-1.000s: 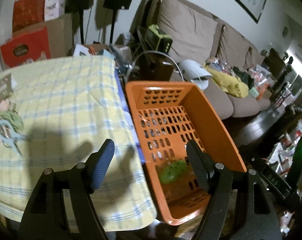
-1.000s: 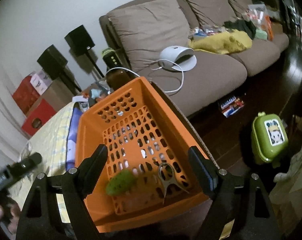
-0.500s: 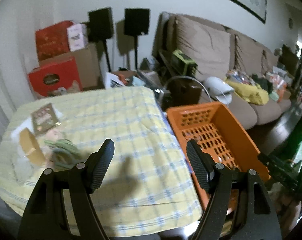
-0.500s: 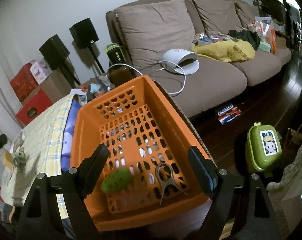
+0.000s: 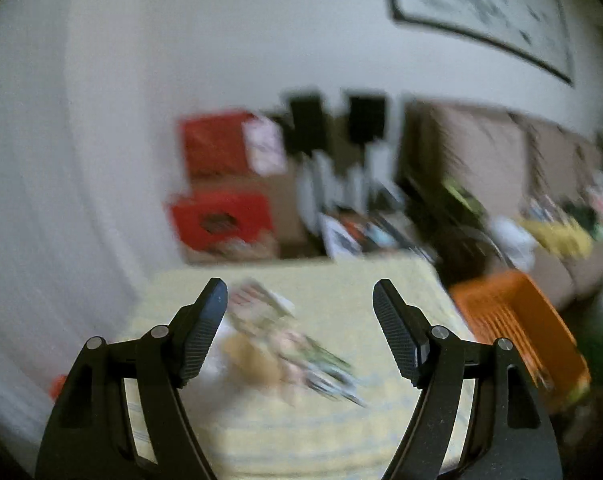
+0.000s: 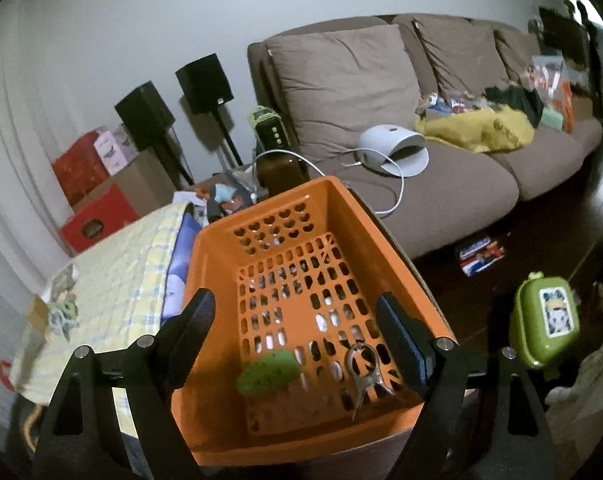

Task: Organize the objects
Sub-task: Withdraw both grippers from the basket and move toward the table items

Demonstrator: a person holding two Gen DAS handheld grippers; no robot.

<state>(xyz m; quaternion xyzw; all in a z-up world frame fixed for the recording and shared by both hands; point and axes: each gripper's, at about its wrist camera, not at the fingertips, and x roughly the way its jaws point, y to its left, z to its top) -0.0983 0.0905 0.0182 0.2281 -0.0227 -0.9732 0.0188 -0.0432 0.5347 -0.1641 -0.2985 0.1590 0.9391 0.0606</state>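
Note:
An orange perforated basket (image 6: 221, 248) stands beside a table under a yellow checked cloth (image 6: 121, 264). In the basket lie a green fuzzy object (image 6: 269, 372) and a metal clip-like tool (image 6: 363, 368). My right gripper (image 6: 297, 308) hovers open over the basket's near end, nothing between its fingers. The left wrist view is blurred by motion: my left gripper (image 5: 299, 296) stands open and empty above the cloth (image 5: 341, 280), over a small pile of mixed items (image 5: 293, 344). That pile of items (image 6: 61, 312) also shows at the cloth's far left; the basket (image 5: 513, 320) sits to the right.
A brown sofa (image 6: 441, 184) with a white device (image 6: 393, 148) and yellow fabric (image 6: 477, 128) runs along the back. Two black speakers (image 6: 173, 96) and red boxes (image 6: 89, 192) stand by the wall. A green case (image 6: 545, 320) sits on the dark floor.
The left gripper has swung left and upward, away from the basket, and now faces the pile on the cloth. The right gripper has shifted only slightly over the basket.

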